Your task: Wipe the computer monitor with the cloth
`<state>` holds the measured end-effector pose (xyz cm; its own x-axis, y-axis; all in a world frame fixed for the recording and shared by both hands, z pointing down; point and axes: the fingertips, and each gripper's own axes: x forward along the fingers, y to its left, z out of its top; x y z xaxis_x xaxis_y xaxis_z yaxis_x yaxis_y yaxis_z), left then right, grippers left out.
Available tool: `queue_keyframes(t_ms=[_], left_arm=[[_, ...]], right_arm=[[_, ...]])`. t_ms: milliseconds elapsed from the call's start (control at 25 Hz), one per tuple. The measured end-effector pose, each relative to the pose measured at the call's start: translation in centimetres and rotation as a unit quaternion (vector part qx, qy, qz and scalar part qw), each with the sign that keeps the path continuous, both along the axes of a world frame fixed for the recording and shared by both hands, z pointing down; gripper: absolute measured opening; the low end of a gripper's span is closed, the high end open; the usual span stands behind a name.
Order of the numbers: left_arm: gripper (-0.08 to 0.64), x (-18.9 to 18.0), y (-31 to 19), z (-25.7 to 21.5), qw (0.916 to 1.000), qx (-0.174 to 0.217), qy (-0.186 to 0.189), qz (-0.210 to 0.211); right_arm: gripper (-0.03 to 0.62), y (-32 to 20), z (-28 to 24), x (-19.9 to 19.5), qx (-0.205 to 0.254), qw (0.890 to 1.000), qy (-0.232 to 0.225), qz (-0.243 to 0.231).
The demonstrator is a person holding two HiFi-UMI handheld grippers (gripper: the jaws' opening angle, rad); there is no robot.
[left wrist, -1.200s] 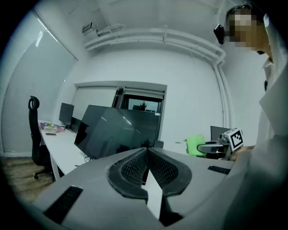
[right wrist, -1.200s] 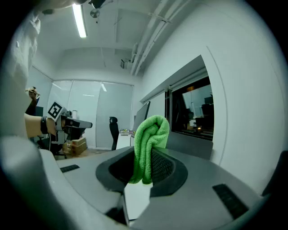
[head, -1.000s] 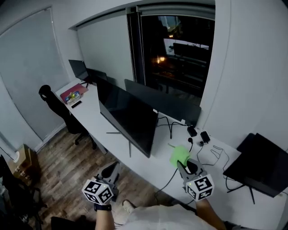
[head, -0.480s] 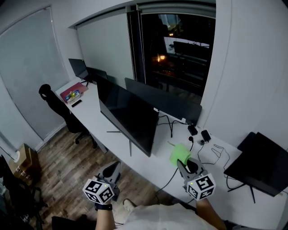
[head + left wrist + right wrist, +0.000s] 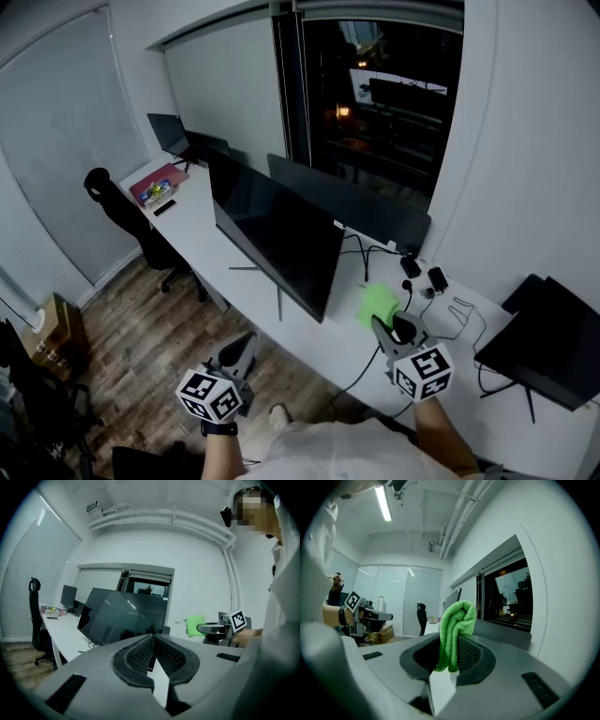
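Here, the right gripper [image 5: 380, 326] is held over the white worktop [image 5: 192, 230], just past the right edge of the large dark computer monitor [image 5: 277, 234]. Its fingers pinch a folded green cloth [image 5: 378, 302], which sticks up above the fingertips in the right gripper view [image 5: 457, 625]. The cloth is near the monitor's right edge but apart from the screen.

The left gripper [image 5: 242, 345] hangs lower and to the left, off the worktop's front edge and over the wooden floor [image 5: 141, 328]. Its fingers are pressed together with nothing between them, as the left gripper view shows [image 5: 153, 639].

The monitor stands at an angle on a thin stand, with a strip of bare worktop along its front. A 2nd dark monitor [image 5: 356, 208] stands close behind it. To the right of the cloth, black cables [image 5: 450, 314] lie loose on the worktop, and another dark screen [image 5: 544, 342] sits at the far right.

An office chair [image 5: 122, 216] stands beside the worktop's far left stretch. On that far end lies a flat pink thing [image 5: 159, 183] carrying small coloured items too small to tell. A cardboard box [image 5: 52, 328] sits on the floor at the left; its contents cannot be seen
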<state>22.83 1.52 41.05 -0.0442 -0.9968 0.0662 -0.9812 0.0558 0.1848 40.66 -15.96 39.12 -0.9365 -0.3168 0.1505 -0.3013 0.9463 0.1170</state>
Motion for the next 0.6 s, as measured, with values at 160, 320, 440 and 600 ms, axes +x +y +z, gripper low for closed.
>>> queue_keyframes(t_ms=[160,320,440,600], left_arm=[[0.020,-1.2,-0.2,0.0,1.0000,-0.002,0.003,0.008],[0.020,-2.7,-0.7,-0.3,0.9998,0.003,0.005,0.018],[0.020,-3.3,-1.3,-0.4,0.9995,0.005,0.007,0.031],[0.020,-4.0,-1.9,0.2,0.9989,-0.003,0.011,0.046]], right_arm=[[0.069,-2.3,-2.2,-2.4,0.021,0.999,0.007,0.023],[0.069,-3.9,-4.7,-4.9,0.059,0.997,0.018,0.039],[0.069,-4.9,-6.0,-6.7,0.081,0.995,0.032,0.048],[0.069,-5.7,-6.4,-8.9,0.106,0.990,0.063,0.061]])
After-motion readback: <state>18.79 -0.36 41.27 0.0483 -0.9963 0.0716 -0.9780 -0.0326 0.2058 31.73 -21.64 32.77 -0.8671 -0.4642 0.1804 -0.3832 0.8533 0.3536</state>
